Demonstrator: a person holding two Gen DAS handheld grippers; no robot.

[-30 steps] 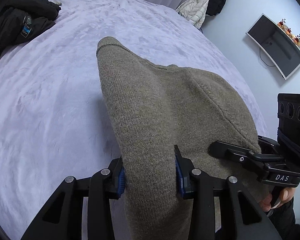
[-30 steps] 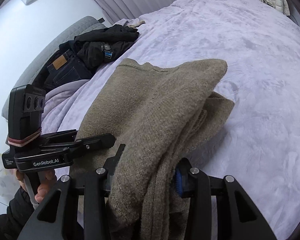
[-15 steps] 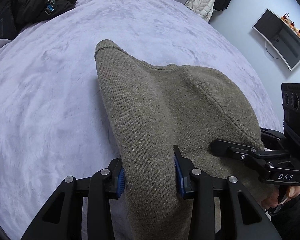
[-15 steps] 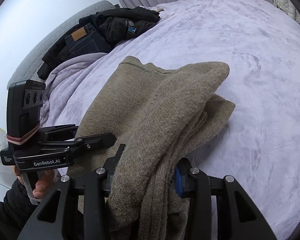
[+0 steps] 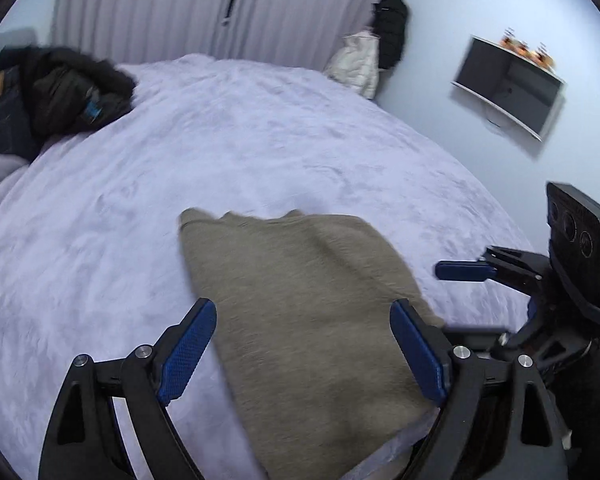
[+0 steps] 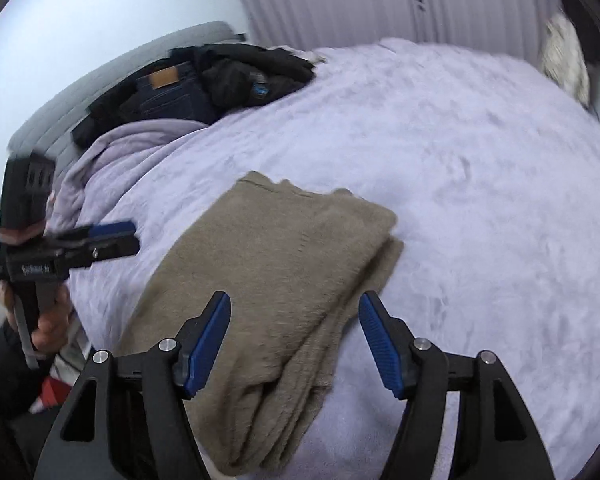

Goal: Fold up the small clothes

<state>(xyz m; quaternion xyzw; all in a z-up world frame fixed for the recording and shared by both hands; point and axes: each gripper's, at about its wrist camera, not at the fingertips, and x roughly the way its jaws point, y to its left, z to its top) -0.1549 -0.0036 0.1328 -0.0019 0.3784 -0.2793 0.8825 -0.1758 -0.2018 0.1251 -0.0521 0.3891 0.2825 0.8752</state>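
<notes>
- Letting go is what I read here: the left gripper (image 5: 302,344) has its jaws opening, its blue pads (image 5: 186,350) spread clear on either side of the olive knit sweater (image 5: 300,312), pressing on nothing.
- The right gripper (image 6: 294,340) is opening too, its pads standing off the cloth, with the sweater's near end lying below and between them.
- The sweater lies on the lavender bed cover (image 5: 260,128), near the edge closest to me, folded into a compact stack; from the right wrist view I can see several layers along its right side (image 6: 364,280).
- I judge this garment to be essentially folded and set down. What may be left for it is a little squaring, since the lower layers stick out slightly past the top one.
- At the far left of the bed sits a heap of dark clothes (image 6: 220,76) with a pair of jeans (image 6: 168,92). Whether those belong to the job I cannot tell.
- Both views are smeared by motion, so fine detail of the fold edges is uncertain.
</notes>
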